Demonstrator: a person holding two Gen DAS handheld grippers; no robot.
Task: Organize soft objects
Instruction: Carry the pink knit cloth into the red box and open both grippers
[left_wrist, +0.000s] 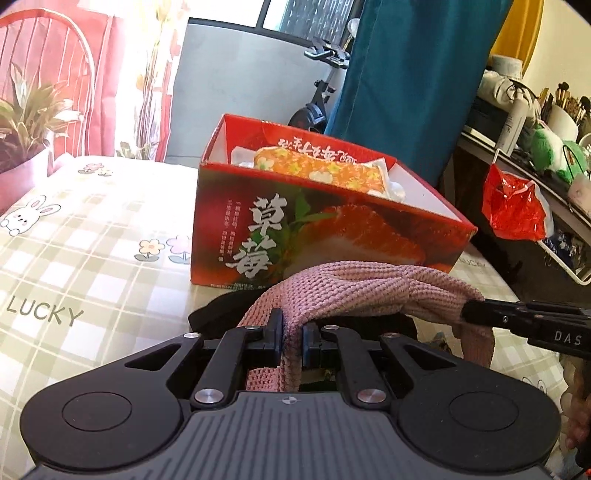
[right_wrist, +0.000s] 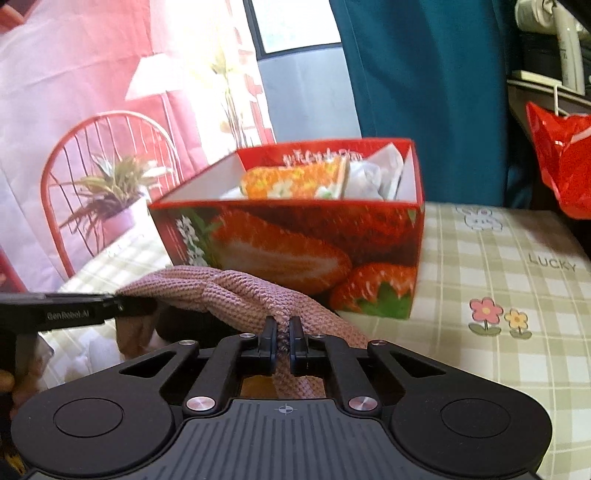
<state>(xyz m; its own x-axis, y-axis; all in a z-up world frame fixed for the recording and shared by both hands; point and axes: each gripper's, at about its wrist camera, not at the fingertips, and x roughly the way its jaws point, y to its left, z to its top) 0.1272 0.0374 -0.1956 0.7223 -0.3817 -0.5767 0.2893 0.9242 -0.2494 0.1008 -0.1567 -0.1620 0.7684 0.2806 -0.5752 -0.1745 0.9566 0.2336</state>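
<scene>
In strawberry box (left_wrist: 314, 236): orange floral cloth (left_wrist: 325, 171); left gripper (left_wrist: 291, 332), right gripper (right_wrist: 282, 332) both pinching pink knit (left_wrist: 354, 288).

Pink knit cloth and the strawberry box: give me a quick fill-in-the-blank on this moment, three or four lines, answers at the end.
1. Both the left gripper and the right gripper are shut on the ____ knit cloth.
2. The box standing behind the cloth is printed with pictures of ____.
3. An orange flowered cloth lies ____ the box.
4. The word printed on the checked tablecloth reads ____.

Answers: pink; strawberries; inside; LUCKY
</scene>
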